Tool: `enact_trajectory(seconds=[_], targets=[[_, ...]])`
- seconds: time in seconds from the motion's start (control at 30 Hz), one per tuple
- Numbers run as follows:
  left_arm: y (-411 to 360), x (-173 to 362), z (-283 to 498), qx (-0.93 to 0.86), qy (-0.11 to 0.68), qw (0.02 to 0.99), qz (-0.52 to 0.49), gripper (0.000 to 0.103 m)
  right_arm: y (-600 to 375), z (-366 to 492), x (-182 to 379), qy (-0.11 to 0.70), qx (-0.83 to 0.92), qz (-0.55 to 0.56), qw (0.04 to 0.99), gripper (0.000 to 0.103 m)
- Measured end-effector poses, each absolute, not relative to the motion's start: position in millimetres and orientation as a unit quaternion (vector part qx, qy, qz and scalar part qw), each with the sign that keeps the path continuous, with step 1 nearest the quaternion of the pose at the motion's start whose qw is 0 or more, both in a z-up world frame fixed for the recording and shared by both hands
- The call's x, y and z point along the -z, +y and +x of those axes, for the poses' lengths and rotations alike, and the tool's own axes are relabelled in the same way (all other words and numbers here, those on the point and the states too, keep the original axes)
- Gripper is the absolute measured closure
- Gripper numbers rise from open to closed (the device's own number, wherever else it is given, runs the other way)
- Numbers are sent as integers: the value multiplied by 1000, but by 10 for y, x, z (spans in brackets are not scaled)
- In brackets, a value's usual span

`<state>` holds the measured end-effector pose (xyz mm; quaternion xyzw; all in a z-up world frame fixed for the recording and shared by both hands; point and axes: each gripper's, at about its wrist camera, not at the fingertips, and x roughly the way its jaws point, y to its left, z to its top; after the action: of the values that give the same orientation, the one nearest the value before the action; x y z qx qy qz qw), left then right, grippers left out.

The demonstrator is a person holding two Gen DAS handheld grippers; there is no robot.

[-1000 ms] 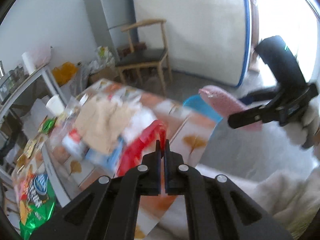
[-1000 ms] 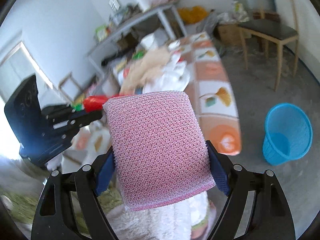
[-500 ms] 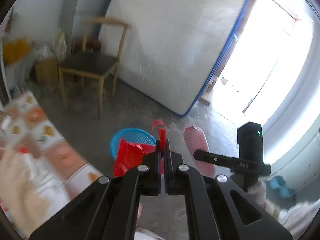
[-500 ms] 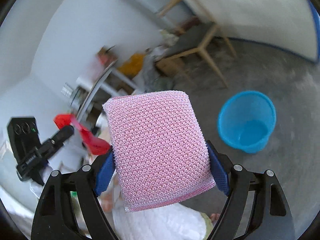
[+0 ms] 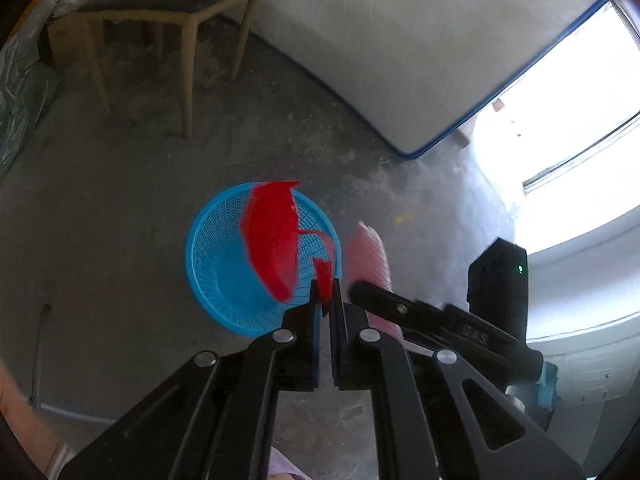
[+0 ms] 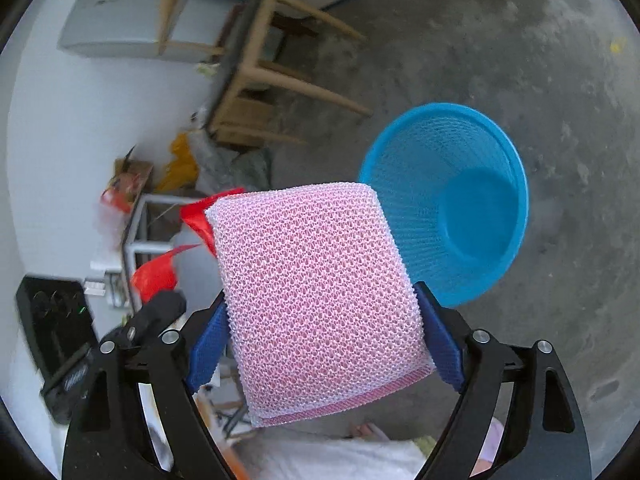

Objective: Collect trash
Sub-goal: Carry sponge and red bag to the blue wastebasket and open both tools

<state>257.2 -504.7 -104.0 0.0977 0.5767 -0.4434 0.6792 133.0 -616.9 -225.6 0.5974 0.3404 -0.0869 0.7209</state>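
The left gripper point(image 5: 325, 294) has its jaws pressed together on a corner of the red plastic wrapper point(image 5: 272, 240), so the wrapper dangles over the blue basket point(image 5: 208, 256), presumably to fall inside once let go. Just beside the basket's rim, the right gripper point(image 6: 322, 316) holds the pink mesh sponge point(image 6: 316, 292) across its width; its jaws have just been opening, with the sponge between the blue pads point(image 6: 438, 344), likely for the same drop. Beyond the basket stands a wooden chair point(image 5: 172, 4).
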Motion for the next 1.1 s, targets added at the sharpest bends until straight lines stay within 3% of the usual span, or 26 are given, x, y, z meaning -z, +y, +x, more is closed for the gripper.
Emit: enact_trajectory(seconds=[0.13, 0.17, 0.47, 0.67, 0.9, 1.1], targets=[[-5202, 1196, 2749, 419, 576, 695, 98, 58, -6289, 1527, 2507, 360, 126, 580, 720, 10], [-5185, 1206, 2770, 412, 572, 703, 95, 55, -6297, 1587, 2575, 367, 130, 577, 718, 10], [-4884, 902, 2691, 428, 519, 736, 74, 50, -6264, 1430, 2504, 376, 161, 534, 740, 10], [-4487, 317, 2330, 468, 453, 756, 67, 49, -5962, 1197, 1921, 402, 214, 415, 788, 8], [-3516, -379, 1931, 473, 383, 793, 25, 49, -5424, 981, 1441, 442, 255, 271, 816, 8], [-2409, -612, 1664, 429, 338, 837, 16, 44, -4860, 798, 853, 389, 221, 190, 874, 8]])
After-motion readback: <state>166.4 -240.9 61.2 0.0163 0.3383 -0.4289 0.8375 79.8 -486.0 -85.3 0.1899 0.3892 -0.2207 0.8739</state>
